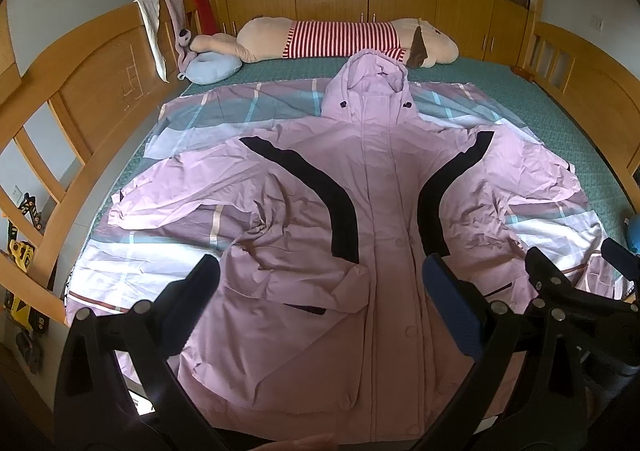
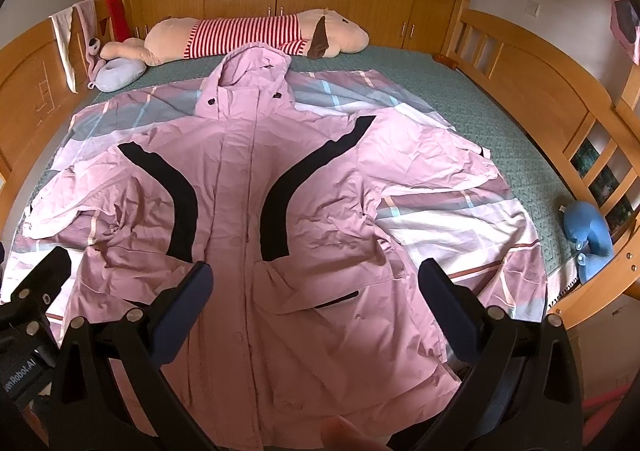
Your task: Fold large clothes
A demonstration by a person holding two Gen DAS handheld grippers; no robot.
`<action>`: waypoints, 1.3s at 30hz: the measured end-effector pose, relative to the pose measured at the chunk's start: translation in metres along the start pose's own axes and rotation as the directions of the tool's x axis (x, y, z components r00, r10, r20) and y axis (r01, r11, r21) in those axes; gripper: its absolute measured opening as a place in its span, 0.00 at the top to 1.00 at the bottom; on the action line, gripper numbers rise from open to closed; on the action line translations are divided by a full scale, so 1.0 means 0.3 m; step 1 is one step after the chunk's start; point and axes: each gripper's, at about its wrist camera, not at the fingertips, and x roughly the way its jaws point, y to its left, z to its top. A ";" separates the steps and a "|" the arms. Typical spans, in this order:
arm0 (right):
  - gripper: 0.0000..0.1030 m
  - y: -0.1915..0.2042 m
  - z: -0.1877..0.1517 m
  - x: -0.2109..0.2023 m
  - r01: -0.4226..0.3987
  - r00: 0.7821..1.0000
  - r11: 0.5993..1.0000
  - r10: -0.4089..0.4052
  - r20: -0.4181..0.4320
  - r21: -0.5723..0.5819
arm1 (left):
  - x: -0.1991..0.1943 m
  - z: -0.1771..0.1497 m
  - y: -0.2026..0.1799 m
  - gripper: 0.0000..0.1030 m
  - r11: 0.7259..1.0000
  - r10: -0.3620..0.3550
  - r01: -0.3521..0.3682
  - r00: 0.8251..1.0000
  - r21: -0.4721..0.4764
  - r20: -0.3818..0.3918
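Note:
A large pink hooded jacket (image 1: 384,187) with black curved stripes lies face up and spread flat on the bed, hood toward the far side, sleeves out to both sides. It also shows in the right wrist view (image 2: 240,179). My left gripper (image 1: 320,291) is open and empty, hovering above the jacket's lower left part. My right gripper (image 2: 316,287) is open and empty above the lower right part. The right gripper also shows at the right edge of the left wrist view (image 1: 576,263).
A plaid sheet (image 1: 192,115) lies under the jacket on the green mattress (image 1: 552,107). A long striped plush toy (image 1: 344,37) and a blue neck pillow (image 1: 212,67) lie at the far end. Wooden bed rails (image 2: 560,99) run along both sides. A blue plush (image 2: 588,235) sits at right.

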 end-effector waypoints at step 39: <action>0.31 -0.903 0.176 1.137 -0.348 0.836 0.528 0.549 0.002 0.775 | 0.785 0.131 0.092 0.06 0.991 -0.133 0.130 0.982 -0.028 -0.136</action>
